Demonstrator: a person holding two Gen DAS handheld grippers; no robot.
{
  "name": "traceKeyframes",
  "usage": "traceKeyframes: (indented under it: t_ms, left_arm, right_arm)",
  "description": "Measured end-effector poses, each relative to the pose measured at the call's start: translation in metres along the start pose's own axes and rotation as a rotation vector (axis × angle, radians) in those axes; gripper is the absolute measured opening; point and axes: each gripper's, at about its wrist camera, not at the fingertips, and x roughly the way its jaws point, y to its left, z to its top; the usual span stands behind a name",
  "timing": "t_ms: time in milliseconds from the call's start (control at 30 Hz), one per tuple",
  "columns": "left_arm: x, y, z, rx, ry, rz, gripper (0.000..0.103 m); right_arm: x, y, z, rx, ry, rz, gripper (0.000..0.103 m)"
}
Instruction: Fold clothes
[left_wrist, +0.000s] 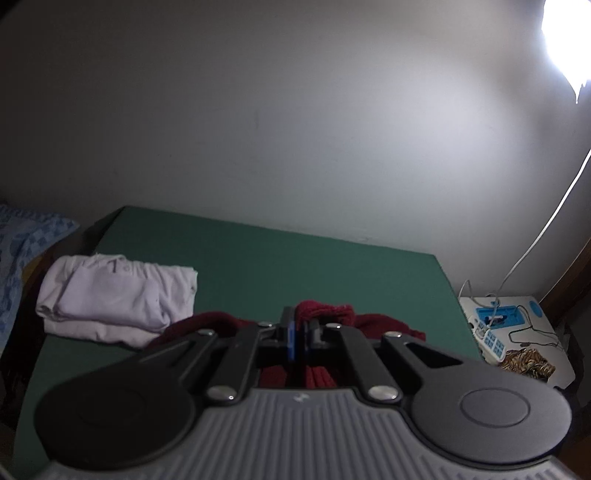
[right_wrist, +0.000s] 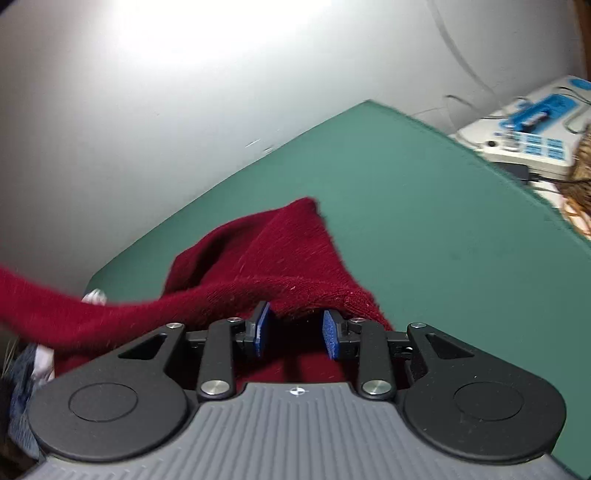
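Left gripper (left_wrist: 299, 341) has its jaws pinched on the maroon sweater (left_wrist: 325, 312); right gripper (right_wrist: 293, 334) has its jaws apart, holding nothing — fabric draped over them at 12 o'clock may snag and drag.

Dim fisheye views, glaring lamp (left_wrist: 567, 37), motion-blurred edges.
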Motion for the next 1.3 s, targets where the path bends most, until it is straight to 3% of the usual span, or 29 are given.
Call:
traceKeyframes:
  t_ms: [100, 167, 267, 367, 467, 600, 800, 967, 1067, 1233, 1300]
  left_arm:
    - [0.016, 0.017, -0.016, -0.028, 0.067, 0.016, 0.001]
    - [0.019, 0.028, -0.025, -0.048, 0.098, 0.011, 0.001]
    - [0.023, 0.045, -0.033, -0.085, 0.163, -0.020, 0.002]
    - [0.027, 0.061, -0.045, -0.135, 0.204, -0.022, 0.001]
    - [0.029, 0.074, -0.057, -0.172, 0.231, 0.010, 0.002]
    - [0.047, 0.102, -0.067, -0.267, 0.282, 0.040, 0.001]
    - [0.031, 0.098, -0.035, -0.298, 0.205, -0.059, 0.001]
    - [0.021, 0.082, 0.006, -0.279, 0.142, -0.136, 0.001]
    - [0.021, 0.077, 0.020, -0.284, 0.143, -0.178, 0.001]
    - [0.012, 0.083, 0.021, -0.294, 0.108, -0.224, 0.002]
    - [0.017, 0.089, 0.016, -0.285, 0.111, -0.179, 0.002]
  right_arm:
    - [-0.008, -0.011, 0.003, 0.038, 0.053, 0.036, 0.035]
    - [-0.010, -0.010, 0.001, -0.006, 0.117, 0.068, 0.038]
    - [-0.010, -0.004, -0.006, -0.062, 0.185, 0.200, 0.039]
    - [-0.005, 0.000, -0.008, -0.022, 0.210, 0.299, 0.046]
    - [0.003, 0.002, -0.011, 0.041, 0.203, 0.255, 0.048]
    - [0.009, 0.005, -0.013, 0.053, 0.224, 0.216, 0.032]
    - [0.007, 0.005, -0.006, 0.007, 0.164, 0.146, 0.039]
    - [0.003, -0.011, 0.001, 0.097, 0.144, 0.163, 0.040]
    - [-0.003, -0.018, 0.006, 0.132, 0.160, 0.188, 0.005]
    - [-0.012, -0.030, 0.015, 0.190, 0.186, 0.228, 0.006]
    - [-0.016, -0.035, 0.018, 0.213, 0.197, 0.244, 0.021]
